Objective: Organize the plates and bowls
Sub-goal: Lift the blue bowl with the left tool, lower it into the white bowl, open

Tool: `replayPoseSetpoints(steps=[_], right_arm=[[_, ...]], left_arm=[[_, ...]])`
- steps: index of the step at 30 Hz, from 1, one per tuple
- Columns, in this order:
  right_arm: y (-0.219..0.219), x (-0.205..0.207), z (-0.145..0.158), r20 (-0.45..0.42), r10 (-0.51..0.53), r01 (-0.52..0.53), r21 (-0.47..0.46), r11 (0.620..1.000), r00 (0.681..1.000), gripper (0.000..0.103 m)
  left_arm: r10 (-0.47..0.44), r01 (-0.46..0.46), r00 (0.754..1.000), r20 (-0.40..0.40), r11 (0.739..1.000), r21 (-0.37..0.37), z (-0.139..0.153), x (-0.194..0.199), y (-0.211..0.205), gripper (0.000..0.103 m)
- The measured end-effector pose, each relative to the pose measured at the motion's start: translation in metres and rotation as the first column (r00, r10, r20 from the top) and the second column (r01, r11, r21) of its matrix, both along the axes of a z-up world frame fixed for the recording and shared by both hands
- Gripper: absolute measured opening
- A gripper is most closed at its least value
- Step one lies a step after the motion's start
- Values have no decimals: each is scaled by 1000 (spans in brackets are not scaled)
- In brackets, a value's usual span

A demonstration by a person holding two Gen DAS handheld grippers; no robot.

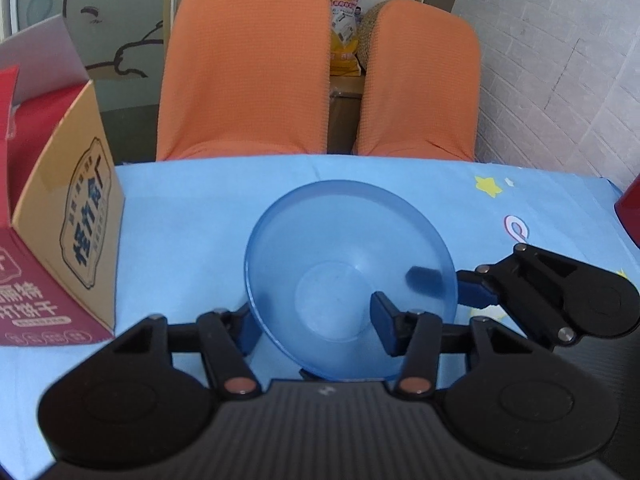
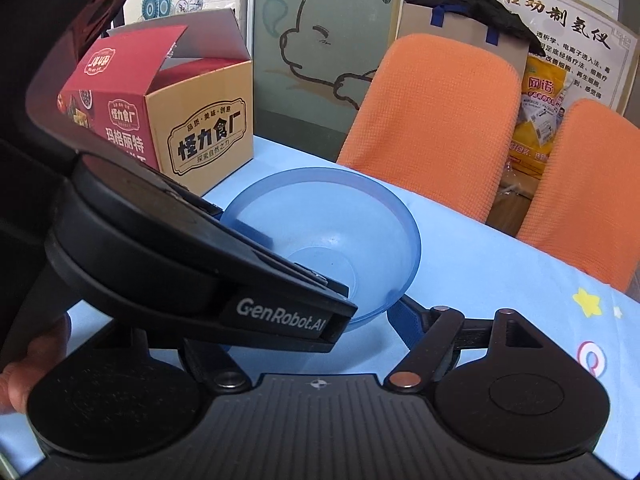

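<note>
Straddling the translucent blue bowl point(image 1: 350, 276), our left tongs point(image 1: 316, 332) stand spread, one finger outside its rim, one inside. Our right tongs point(image 1: 444, 286) pinch the rim beside them. Under the bowl lies the blue-clothed bench point(image 1: 192, 208); a cardboard box point(image 1: 68, 216) stands left.

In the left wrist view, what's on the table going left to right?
Open red and tan carton → blue bowl → right gripper reaching over the bowl's right rim → dark red object at the frame edge.
</note>
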State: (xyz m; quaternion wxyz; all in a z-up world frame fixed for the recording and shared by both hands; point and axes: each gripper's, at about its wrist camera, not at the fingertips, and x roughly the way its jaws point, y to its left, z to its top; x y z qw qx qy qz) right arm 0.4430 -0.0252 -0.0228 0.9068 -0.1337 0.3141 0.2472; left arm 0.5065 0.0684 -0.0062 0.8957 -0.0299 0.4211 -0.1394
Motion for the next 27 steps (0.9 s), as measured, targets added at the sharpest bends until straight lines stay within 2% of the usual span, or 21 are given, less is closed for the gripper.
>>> replayPoseSetpoints(steps=[6, 12, 16, 20, 24, 27], right_arm=[[-5, -27, 27, 19, -1, 1, -26, 1000, 1000, 64], [-20, -92, 58, 80, -15, 15, 0, 1000, 997, 64], [-36, -148, 72, 101, -36, 33, 26, 999, 994, 65], [-56, -206, 71, 122, -87, 83, 37, 996, 989, 65], [-75, -262, 59, 126, -168, 164, 47, 985, 978, 64], [-86, -295, 48, 122, -214, 210, 50, 976, 969, 65]], left_arm=[[-3, 3, 1000, 18, 999, -43, 30, -28, -8, 52], [-11, 16, 998, 67, 998, -65, 68, -97, -24, 52], [-47, 52, 995, 89, 997, -61, 80, -152, -40, 52], [-106, 113, 988, 109, 992, -51, 77, -208, -61, 53], [-172, 178, 980, 98, 982, -64, 59, -254, -83, 55], [-203, 208, 974, 104, 977, -42, 48, -285, -102, 55]])
